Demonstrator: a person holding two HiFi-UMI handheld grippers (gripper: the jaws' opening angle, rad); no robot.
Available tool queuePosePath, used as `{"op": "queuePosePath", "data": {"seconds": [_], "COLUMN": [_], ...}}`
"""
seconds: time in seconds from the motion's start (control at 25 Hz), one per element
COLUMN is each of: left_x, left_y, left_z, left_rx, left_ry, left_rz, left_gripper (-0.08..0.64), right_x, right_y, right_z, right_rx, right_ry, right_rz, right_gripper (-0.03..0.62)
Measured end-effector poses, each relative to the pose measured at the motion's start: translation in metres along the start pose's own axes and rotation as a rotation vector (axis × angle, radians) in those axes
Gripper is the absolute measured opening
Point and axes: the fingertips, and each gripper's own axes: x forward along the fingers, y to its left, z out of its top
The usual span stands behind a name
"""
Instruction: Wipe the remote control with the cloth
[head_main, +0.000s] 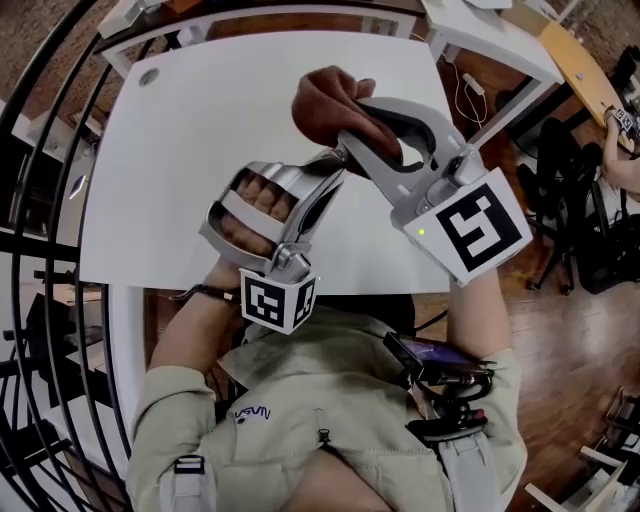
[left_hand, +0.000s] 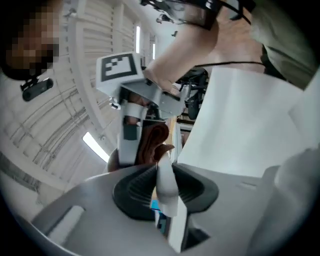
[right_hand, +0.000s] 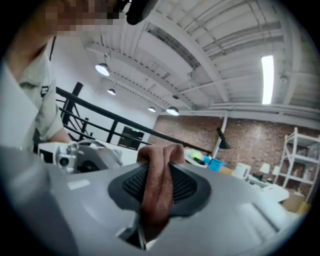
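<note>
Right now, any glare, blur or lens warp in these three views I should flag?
Head view: evenly lit, sharp, fisheye bows the table edges. Left gripper view: ceiling strip light blown out, frame rolled sideways, remote in the left claw slightly soft. Right gripper view: tube light clipped, cloth up close soft, corners vignetted black.

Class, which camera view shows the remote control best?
The left gripper view: the remote control sits edge-on, clamped in the jaws of the left gripper. The head view hides it; the right gripper view shows only the cloth, no remote.
</note>
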Motion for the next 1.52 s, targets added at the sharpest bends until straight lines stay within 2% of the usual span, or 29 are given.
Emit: {"op": "queuePosePath", "data": {"seconds": [0.04,0.08,0.16,0.24,0.28,0.32,0.44,0.6,0.68,0.72,0.76,0.8,0.88,0.96,1.04,1.12,1.2,1.52], "left_x": [-0.002,-0.004,-0.003,-0.002,-0.002,-0.001,0.001,0.000,0.000,0.000,0.000,0.001,0.003,0.011,0.028,0.045,0.055,0.076], "left_y": [0.008,0.019,0.044,0.059,0.061,0.062,0.063,0.068,0.071,0.072,0.073,0.072,0.068,0.056,0.035,0.015,0.008,-0.010], "left_z": [0.000,-0.003,-0.016,-0.035,-0.045,-0.054,-0.069,-0.092,-0.103,-0.107,-0.109,-0.111,-0.113,-0.119,-0.134,-0.153,-0.169,-0.211], "left_rx": [-0.172,-0.377,-0.758,-1.070,-1.194,-1.281,-1.466,-1.699,-1.769,-1.794,-1.816,-1.837,-1.843,-1.769,-1.655,-1.569,-1.546,-1.531], "left_ry": [-0.031,-0.067,-0.131,-0.140,-0.132,-0.131,-0.163,-0.178,-0.174,-0.172,-0.170,-0.168,-0.141,-0.045,0.122,0.271,0.343,0.440], "left_rz": [-0.019,-0.043,-0.071,-0.054,-0.042,-0.034,-0.022,0.024,0.053,0.066,0.075,0.077,0.072,0.057,0.024,0.002,0.012,-0.015], "left_gripper": [0.101,0.101,0.101,0.101,0.103,0.101,0.101,0.103,0.103,0.103,0.103,0.103,0.103,0.103,0.103,0.103,0.103,0.103], "right_x": [-0.006,-0.013,-0.027,-0.030,-0.027,-0.022,-0.002,0.025,0.030,0.030,0.029,0.027,0.018,0.011,0.013,0.021,0.025,0.038], "right_y": [-0.021,-0.042,-0.072,-0.074,-0.067,-0.058,-0.026,0.047,0.084,0.095,0.097,0.087,0.043,-0.004,-0.035,-0.053,-0.066,-0.088], "right_z": [-0.001,-0.004,-0.014,-0.027,-0.032,-0.036,-0.040,-0.043,-0.047,-0.047,-0.045,-0.045,-0.052,-0.074,-0.103,-0.133,-0.158,-0.192], "right_rx": [0.020,0.050,0.110,0.132,0.129,0.120,0.069,-0.057,-0.094,-0.105,-0.106,-0.091,-0.011,0.062,0.095,0.114,0.132,0.171], "right_ry": [-0.017,-0.037,-0.068,-0.070,-0.064,-0.055,-0.034,-0.016,0.010,0.009,0.000,-0.010,0.013,0.102,0.203,0.289,0.347,0.421], "right_rz": [-0.083,-0.158,-0.269,-0.307,-0.306,-0.298,-0.226,0.028,0.159,0.201,0.209,0.176,0.020,-0.127,-0.198,-0.229,-0.252,-0.283], "right_gripper": [0.087,0.087,0.087,0.087,0.087,0.087,0.087,0.087,0.087,0.087,0.087,0.087,0.087,0.089,0.089,0.089,0.089,0.091]}}
